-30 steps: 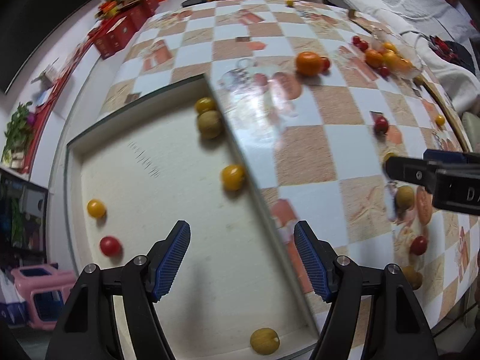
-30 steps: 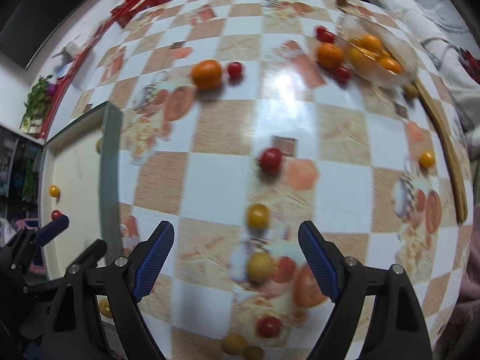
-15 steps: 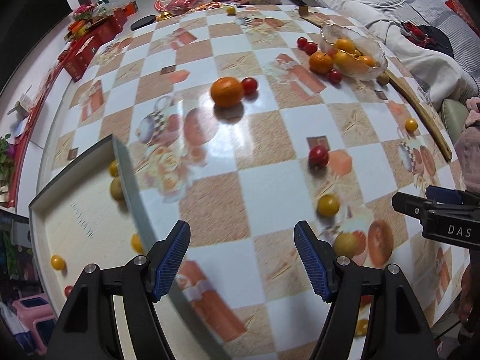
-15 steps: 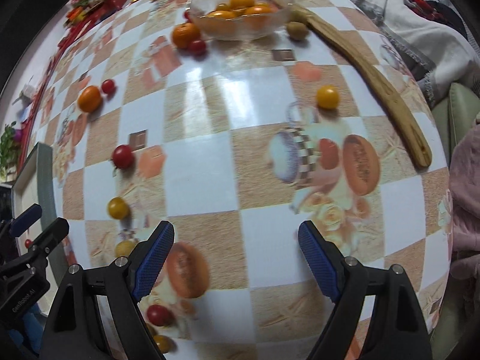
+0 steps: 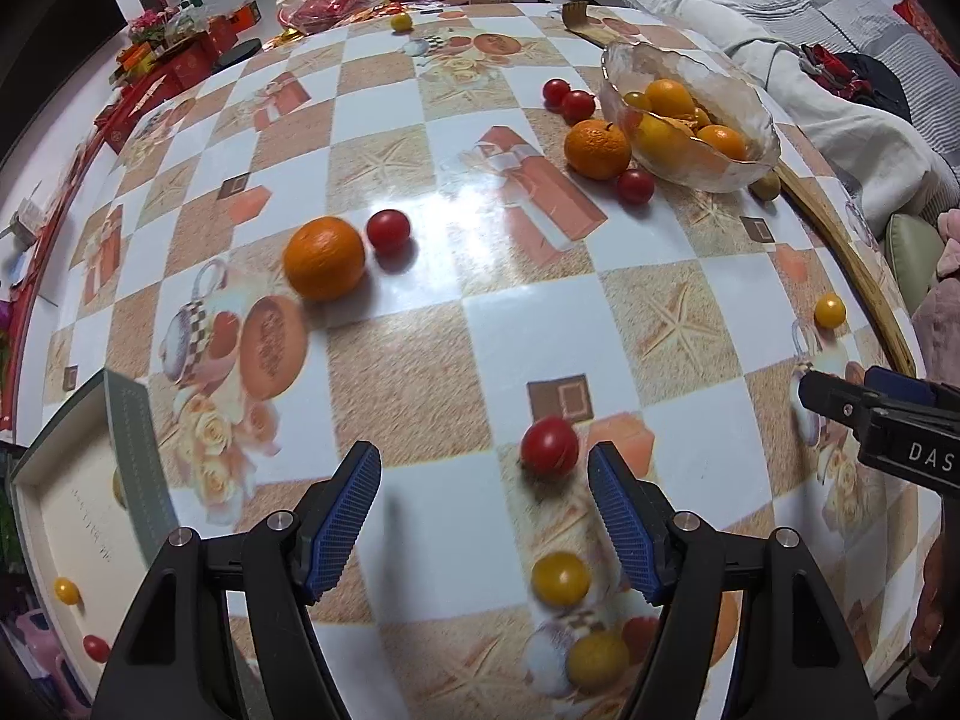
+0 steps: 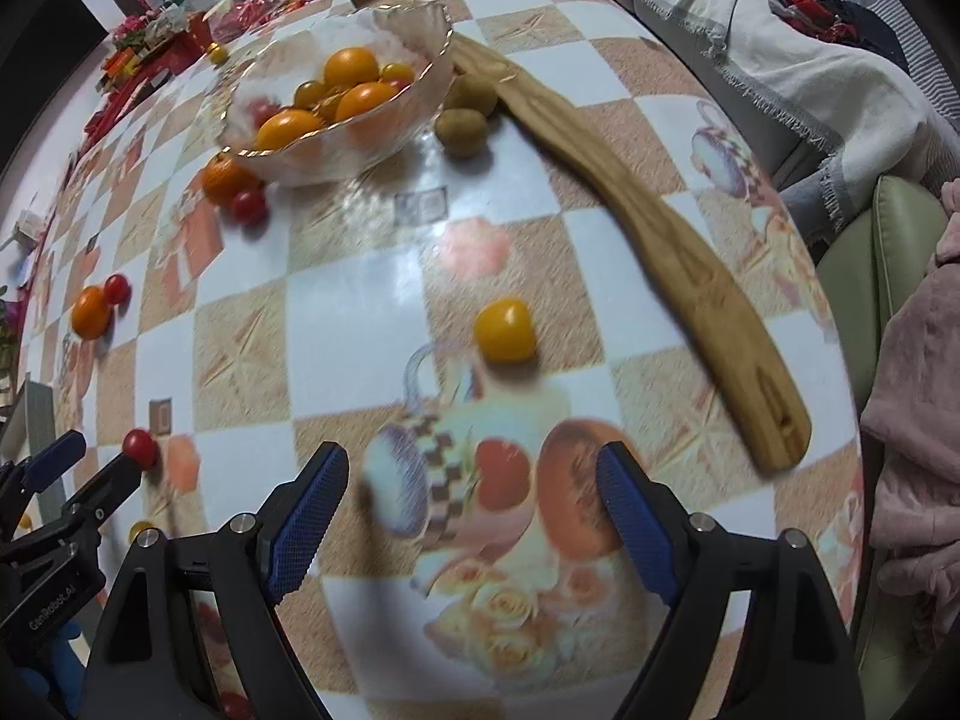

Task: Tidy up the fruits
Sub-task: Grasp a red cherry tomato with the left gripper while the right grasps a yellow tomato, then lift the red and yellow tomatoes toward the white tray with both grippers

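Left wrist: tray slid leftward, cherry tomato nearer.

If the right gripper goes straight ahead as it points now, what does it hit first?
Probably the yellow tomato, lying almost centred ahead of the open right gripper. Farther on are the kiwis and glass bowl. Depth is uncertain.

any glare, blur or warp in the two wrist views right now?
Left wrist: white glare on the tablecloth beside the red tomato; fisheye bends the table rim. Right wrist: motion blur smears the printed cup near the right gripper; wooden board bows.
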Tool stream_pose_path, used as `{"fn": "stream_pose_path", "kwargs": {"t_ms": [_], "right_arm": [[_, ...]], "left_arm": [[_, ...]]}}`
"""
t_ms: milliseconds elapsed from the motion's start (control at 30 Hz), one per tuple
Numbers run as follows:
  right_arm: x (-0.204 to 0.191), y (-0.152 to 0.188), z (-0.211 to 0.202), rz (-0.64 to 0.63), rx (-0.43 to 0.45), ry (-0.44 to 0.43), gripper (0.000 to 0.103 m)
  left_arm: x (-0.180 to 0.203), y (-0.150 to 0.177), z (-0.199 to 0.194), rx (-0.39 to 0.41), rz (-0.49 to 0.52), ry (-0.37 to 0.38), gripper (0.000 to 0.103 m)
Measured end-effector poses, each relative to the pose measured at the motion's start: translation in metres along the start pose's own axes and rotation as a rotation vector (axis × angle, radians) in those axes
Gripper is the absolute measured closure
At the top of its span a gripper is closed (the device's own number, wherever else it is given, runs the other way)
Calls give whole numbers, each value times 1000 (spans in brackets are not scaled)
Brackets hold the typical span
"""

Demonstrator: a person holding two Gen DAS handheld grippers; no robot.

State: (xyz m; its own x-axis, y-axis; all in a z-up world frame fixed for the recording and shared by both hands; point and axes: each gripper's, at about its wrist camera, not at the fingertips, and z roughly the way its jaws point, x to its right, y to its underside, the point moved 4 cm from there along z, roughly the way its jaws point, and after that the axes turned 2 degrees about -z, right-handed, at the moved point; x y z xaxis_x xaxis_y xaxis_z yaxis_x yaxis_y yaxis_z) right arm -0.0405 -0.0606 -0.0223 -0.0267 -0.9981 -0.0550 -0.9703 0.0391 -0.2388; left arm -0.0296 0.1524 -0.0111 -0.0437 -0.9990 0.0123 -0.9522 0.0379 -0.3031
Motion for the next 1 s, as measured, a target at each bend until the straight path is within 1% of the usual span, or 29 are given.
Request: {"fn": "stream_pose_path", "kwargs": {"t_ms": [100,233,300,333,400,433,467,500,533,567,633,667,700,733,800,867,1000], "right_arm": [[4,-9,5,-8,12,8,16],[-1,-20,8,-50,35,28,16],[-4,-26,11,-70,43,39,18],[-6,-28,12,-81,47,45,20],[-12,-30,11,-106,60,56,29],[-15,-32,11,-116,63,55,31],[-18,-36,12,-124,66,54,37],[-20,-36,11,-135,68,51,42],[-22,-36,11,-140,70,56,44],[-22,-36,11,-140,72,62,47],[-16,-35,9,-121,77,62,56],[-10,-34,7,-105,79,60,65],[-6,-33,6,-88,80,56,76],[1,-33,5,-65,79,42,80],[11,-35,4,-14,67,-30,80],[15,-33,1,8,60,-45,80],[14,-25,-6,10,65,-63,80]], "left_arm": [[6,-3,7,-6,13,-9,30],[10,-5,15,-16,18,-22,30],[11,-5,18,-20,22,-29,30],[12,-6,19,-18,23,-31,30],[13,-6,19,-16,26,-34,30],[14,-6,19,-14,29,-37,30],[15,-7,19,-14,30,-39,31],[16,-7,19,-14,28,-38,39],[16,-7,18,-14,25,-27,42],[18,-6,17,-18,19,-11,48],[21,-5,16,-18,17,6,59],[23,-5,14,-13,22,11,70],[24,-5,14,-11,25,17,77],[24,-4,13,-9,24,25,80],[21,-4,12,-10,0,56,81],[17,-3,7,-6,-36,89,81],[11,-2,-9,31,-38,99,81]]}}
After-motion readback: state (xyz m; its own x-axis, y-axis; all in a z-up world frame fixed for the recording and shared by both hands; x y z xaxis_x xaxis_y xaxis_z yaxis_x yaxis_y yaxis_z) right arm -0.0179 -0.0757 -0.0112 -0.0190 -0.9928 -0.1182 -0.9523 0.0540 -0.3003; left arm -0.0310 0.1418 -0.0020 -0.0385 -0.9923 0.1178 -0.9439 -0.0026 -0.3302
